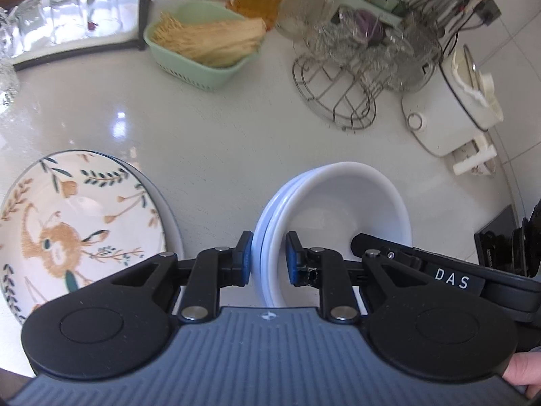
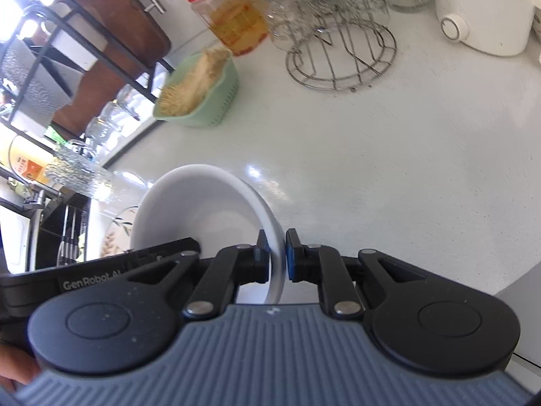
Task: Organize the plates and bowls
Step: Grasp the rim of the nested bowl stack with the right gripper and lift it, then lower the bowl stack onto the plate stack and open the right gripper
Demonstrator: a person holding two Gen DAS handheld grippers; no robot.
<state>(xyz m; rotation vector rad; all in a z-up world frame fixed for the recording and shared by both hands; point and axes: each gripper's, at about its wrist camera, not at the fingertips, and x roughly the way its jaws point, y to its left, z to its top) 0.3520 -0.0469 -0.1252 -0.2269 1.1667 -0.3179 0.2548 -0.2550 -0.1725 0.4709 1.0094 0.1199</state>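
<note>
Your left tongs (image 1: 268, 258) pinched the near rim of the stacked white bowls (image 1: 338, 209); your right tongs (image 2: 275, 257) clamped the opposite rim. Beyond stood a wire rack (image 1: 334, 98) and a green basket (image 1: 203, 64) of noodles; the deer plate (image 1: 77, 230) lay left on the surface (image 1: 219, 128)

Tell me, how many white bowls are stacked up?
3, going by the rims: the white bowls sit nested in one stack on the counter, right of the deer plate. Both grippers pinch the rims. More may hide inside.

Plates (image 1: 81, 216) left of stacked bowls (image 1: 338, 203) on counter (image 1: 209, 128), basket (image 1: 203, 47) and wire rack (image 1: 338, 98) behind.
</note>
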